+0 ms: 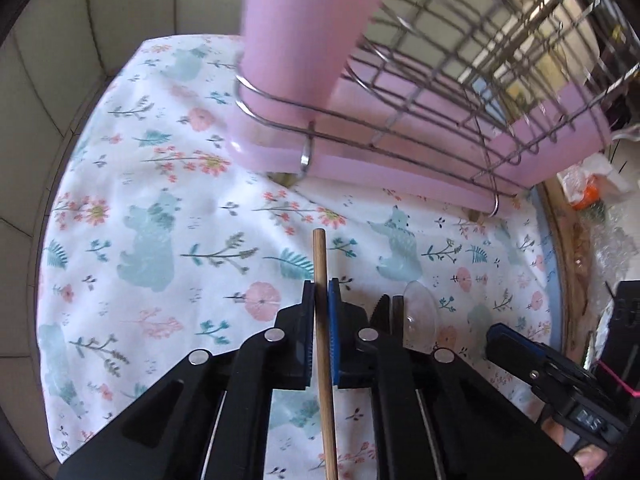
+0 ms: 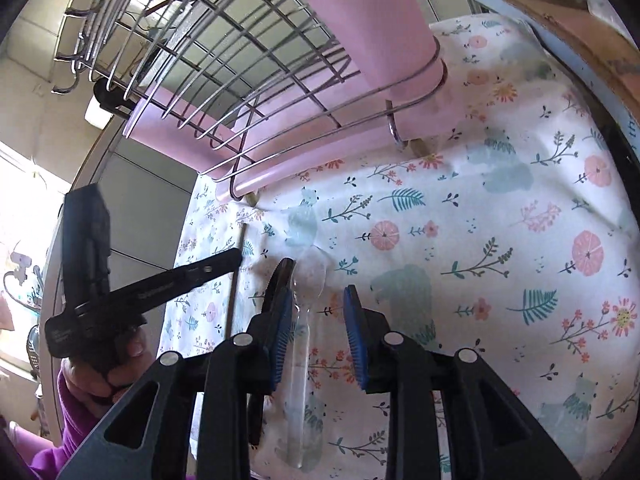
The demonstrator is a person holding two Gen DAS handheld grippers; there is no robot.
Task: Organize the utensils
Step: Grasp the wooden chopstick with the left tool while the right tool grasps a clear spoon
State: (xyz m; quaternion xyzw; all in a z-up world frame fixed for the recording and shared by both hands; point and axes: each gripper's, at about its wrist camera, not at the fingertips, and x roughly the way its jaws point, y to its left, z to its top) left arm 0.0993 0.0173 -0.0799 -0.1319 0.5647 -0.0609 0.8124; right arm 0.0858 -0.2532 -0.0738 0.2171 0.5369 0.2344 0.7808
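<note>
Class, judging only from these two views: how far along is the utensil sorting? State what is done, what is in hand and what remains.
Done: nothing visibly stowed yet; the rack shows no utensil where its inside is visible.
In hand: the left gripper is shut on a chopstick. The right gripper is open around a clear spoon on the cloth.
Left: a serrated knife beside the spoon.
</note>
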